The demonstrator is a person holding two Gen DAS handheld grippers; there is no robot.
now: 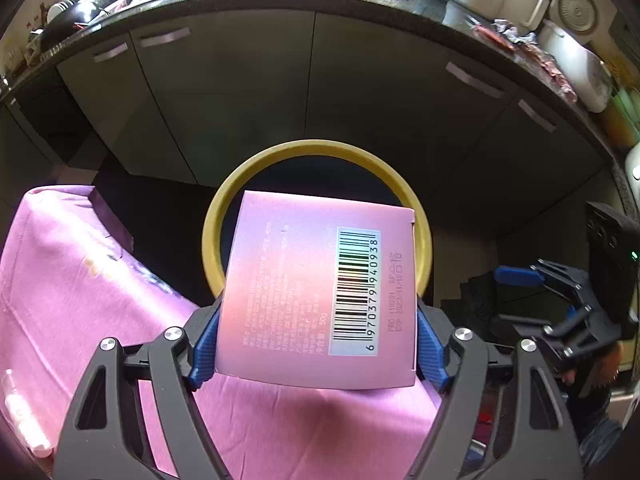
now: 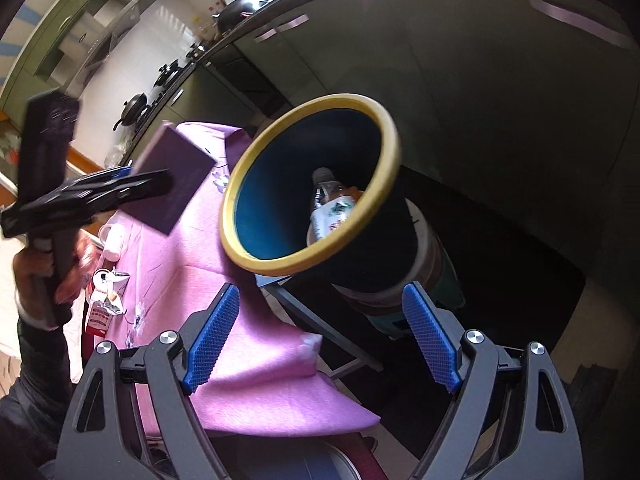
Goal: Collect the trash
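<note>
Right gripper point(image 2: 320, 338) jaws wide, nothing between them, over the pink tablecloth point(image 2: 256, 380). Bin point(image 2: 390, 168), yellow rim, just past the table edge; plastic bottle point(image 2: 330, 210) inside. At left, left gripper point(image 2: 160, 180) clamps a purple box point(image 2: 176, 184) above the cloth. Wrappers point(image 2: 105, 300) on the table's left side.

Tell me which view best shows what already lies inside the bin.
The right wrist view: it looks into the bin, showing a plastic bottle inside. In the left wrist view the held pink box covers most of the opening.
</note>
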